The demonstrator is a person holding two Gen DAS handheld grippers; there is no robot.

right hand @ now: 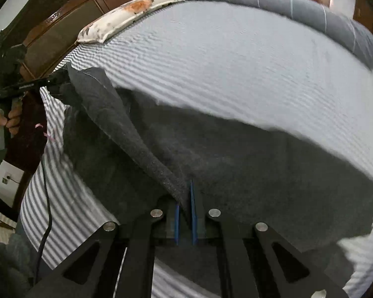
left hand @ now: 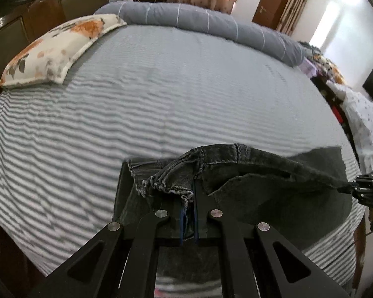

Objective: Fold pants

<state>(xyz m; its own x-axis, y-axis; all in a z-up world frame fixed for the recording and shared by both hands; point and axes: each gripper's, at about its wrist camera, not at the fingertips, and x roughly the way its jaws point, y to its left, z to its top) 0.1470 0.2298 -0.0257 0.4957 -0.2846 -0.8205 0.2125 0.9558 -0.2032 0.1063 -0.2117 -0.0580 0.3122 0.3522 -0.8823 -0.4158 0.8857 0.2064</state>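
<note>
Dark grey denim pants (left hand: 273, 173) hang stretched between my two grippers above a striped bed (left hand: 161, 99). My left gripper (left hand: 188, 198) is shut on the bunched hem or waistband edge of the pants. My right gripper (right hand: 185, 198) is shut on another edge of the pants (right hand: 236, 161), whose cloth spreads over the bed near its front edge. In the right wrist view the left gripper (right hand: 59, 84) shows at the far left, clamped on the cloth. In the left wrist view the right gripper (left hand: 360, 186) shows at the right edge.
A floral pillow (left hand: 59, 49) lies at the bed's far left by a wooden headboard (right hand: 62, 32). A rolled grey quilt (left hand: 211, 24) lies along the far side. Piled clothes (left hand: 348, 104) sit at the right edge. A black cable (right hand: 47, 211) hangs at the left.
</note>
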